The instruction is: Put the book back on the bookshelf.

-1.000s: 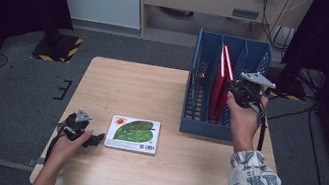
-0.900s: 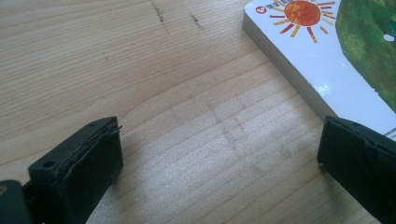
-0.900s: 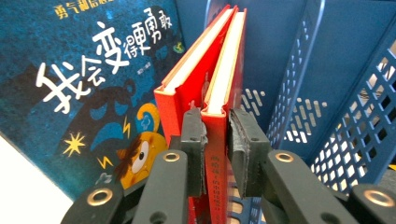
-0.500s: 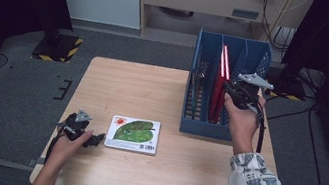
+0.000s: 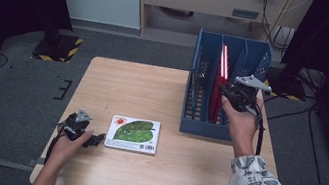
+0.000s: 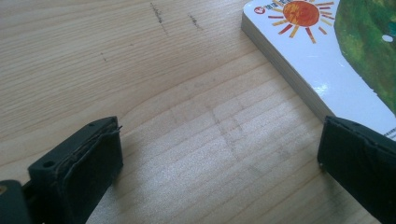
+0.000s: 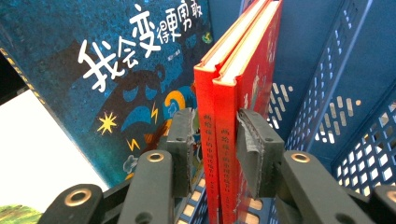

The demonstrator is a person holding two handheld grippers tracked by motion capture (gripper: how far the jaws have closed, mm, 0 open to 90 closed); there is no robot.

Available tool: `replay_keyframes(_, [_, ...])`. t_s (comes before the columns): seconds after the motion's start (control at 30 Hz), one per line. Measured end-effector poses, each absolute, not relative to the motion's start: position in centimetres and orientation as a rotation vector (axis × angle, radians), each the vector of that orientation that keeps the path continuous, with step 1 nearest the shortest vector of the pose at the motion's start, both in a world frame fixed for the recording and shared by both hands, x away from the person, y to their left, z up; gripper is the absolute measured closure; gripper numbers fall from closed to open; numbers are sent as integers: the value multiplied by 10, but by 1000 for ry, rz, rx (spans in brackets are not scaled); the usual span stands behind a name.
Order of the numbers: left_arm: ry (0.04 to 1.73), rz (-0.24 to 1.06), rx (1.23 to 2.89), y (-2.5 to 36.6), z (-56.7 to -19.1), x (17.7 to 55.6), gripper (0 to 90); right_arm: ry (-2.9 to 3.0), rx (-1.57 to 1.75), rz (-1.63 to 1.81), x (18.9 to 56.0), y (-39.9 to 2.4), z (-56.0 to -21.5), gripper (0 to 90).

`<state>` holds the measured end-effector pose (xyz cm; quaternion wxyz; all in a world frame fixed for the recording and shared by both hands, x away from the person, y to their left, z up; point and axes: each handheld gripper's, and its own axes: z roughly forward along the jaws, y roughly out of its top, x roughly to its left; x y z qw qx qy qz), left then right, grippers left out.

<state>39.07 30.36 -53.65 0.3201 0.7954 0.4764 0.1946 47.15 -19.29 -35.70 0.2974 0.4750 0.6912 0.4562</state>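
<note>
our right tool (image 7: pixel 214 154) straddles the spines of two red books (image 7: pixel 233 93) upright in the blue rack (image 5: pixel 198 123); its jaws have just been easing apart, pads barely clear. since a second ago neither hand has shifted. left tool (image 6: pixel 219 172) gapes on the bench (image 6: pixel 154 93), the leaf book (image 6: pixel 327 56) just beside one jaw.

Green-leaf book (image 6: pixel 327 60) cut off by the frame edge in the left gripper view, only a corner visible. Red books (image 7: pixel 238 121) run past the frame's edges in the right gripper view; spine text too blurred to read. Dark blue book (image 7: pixel 107 79) cropped at the left. In the high view, the rack (image 5: pixel 197 113) wall hides the red books' lower part.
</note>
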Motion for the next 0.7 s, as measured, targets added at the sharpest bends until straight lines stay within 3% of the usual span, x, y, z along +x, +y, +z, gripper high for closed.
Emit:
replay_keyframes(0.33, [1249, 511, 2091, 302, -537, 391, 0, 1869, 1241, 1222, 468, -192, -359, 514])
replay_keyframes(0.37, [1249, 511, 2091, 302, -537, 391, 0, 1868, 1234, 1219, 466, -192, -360, 460])
replay_keyframes(0.7, [1247, 510, 2093, 302, -537, 391, 0, 1887, 1186, 1255, 448, -188, -365, 244])
